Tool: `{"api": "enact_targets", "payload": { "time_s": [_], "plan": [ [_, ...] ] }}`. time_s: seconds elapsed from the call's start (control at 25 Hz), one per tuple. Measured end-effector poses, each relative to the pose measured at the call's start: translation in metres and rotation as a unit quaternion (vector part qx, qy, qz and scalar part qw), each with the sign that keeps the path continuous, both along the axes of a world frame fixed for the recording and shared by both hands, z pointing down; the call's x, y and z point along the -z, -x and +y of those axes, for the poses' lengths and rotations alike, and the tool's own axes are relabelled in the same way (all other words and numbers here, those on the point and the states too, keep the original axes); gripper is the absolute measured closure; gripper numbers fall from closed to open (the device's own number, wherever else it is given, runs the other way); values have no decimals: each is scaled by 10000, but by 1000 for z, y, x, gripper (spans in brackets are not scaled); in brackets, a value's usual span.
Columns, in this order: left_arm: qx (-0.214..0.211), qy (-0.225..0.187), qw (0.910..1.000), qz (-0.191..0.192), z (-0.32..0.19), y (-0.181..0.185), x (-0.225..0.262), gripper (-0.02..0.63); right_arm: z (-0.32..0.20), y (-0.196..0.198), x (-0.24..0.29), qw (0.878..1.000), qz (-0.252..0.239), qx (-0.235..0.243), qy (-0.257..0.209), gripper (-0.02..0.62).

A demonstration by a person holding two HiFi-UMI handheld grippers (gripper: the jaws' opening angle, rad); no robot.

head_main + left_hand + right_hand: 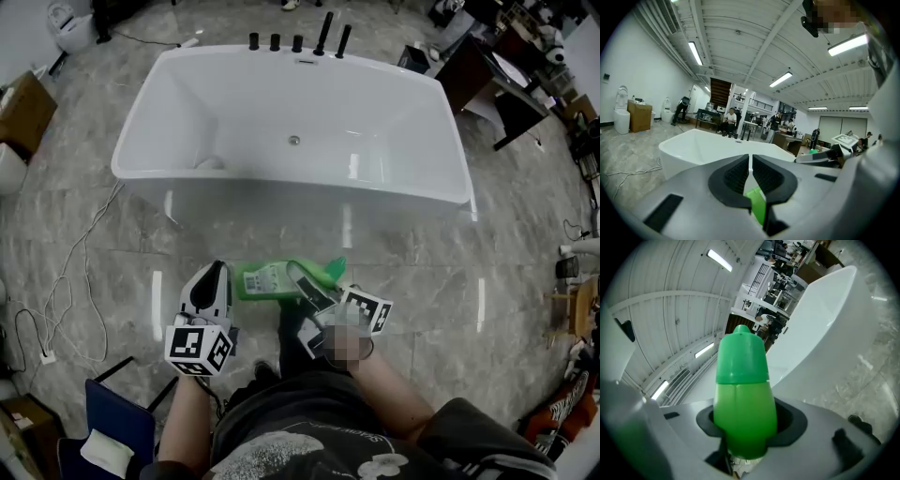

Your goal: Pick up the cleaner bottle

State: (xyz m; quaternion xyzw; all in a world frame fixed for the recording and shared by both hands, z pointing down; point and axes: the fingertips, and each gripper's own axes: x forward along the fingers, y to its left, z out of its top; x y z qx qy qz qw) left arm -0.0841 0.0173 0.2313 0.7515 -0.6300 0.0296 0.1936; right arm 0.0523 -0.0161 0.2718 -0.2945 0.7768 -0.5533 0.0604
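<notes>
The green plastic cleaner bottle [270, 279] lies sideways at lower centre of the head view, above the grey stone floor [422, 281] in front of the white bathtub [281, 202]. The right tool [305, 281] is clamped on its tapered shoulder, just under the cap. The left tool [217, 277] is closed on nothing, just beside the bottle's other end. My worry is that slick taper: the bottle could slide out or swing down.
</notes>
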Motion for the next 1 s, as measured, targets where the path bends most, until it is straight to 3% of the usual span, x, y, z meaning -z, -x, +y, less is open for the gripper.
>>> {"api": "enact_targets", "payload": {
  "time_s": [0.44, 1.0],
  "plan": [
    [-236, -143, 9996, -64, 108, 0, 16, 574, 106, -23, 23, 9988, -1, -446, -182, 403],
    [-569, -251, 9981, -16, 179, -15, 19, 574, 194, -40, 26, 9966, -68, -817, -67, 403]
  ]
}}
